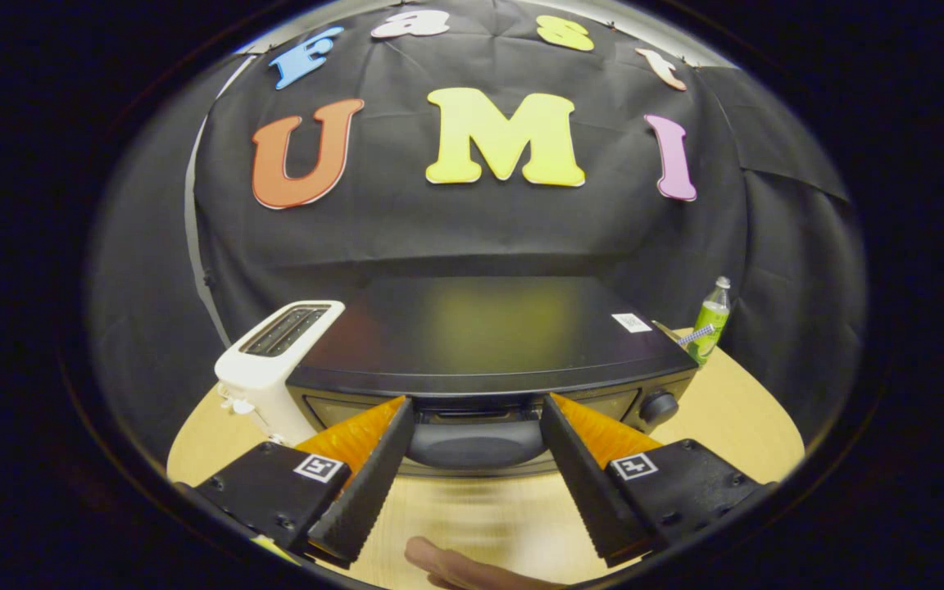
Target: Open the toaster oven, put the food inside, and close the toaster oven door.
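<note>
A black toaster oven [480, 328] stands on the wooden table [734, 426], and I look down on its flat top and the upper part of its front. Its dark rounded door handle [476, 442] sticks out toward me. My gripper [478, 404] is open, with one fingertip on each side of the handle and neither pressing on it. Whether the door is fully closed is unclear from this angle. Below the fingers a pinkish rounded thing [451, 569] lies over the table; I cannot tell whether it is a finger or a piece of food.
A white slot toaster [275, 369] stands close against the oven's left side. A green bottle [711, 324] stands at the back right of the oven. A round knob [659, 407] sits on the oven's front right. Bare tabletop lies in front of the oven.
</note>
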Demonstrator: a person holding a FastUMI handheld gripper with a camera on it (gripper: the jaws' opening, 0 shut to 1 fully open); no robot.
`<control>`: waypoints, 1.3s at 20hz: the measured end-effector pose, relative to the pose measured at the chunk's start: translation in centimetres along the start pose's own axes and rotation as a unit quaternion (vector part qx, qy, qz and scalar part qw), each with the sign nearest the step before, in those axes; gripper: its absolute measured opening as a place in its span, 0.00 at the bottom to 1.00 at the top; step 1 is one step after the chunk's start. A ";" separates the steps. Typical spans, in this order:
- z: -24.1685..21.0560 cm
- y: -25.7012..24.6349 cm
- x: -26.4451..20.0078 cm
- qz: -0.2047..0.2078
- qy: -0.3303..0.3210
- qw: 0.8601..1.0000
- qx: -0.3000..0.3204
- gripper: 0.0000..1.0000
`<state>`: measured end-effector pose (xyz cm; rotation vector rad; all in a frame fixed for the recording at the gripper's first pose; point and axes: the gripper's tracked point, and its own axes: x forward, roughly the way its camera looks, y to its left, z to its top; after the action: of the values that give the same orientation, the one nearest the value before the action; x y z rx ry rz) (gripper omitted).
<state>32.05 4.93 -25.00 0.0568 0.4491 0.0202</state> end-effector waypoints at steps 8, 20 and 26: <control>-1.4 -0.2 -1.6 -0.001 -0.006 1.000 0.004 1.00; -6.2 -0.7 -5.2 0.024 0.022 0.999 -0.010 1.00; -8.8 -0.7 -6.3 0.033 0.025 0.998 0.039 1.00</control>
<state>22.54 4.45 -30.19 0.1488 0.4981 0.0696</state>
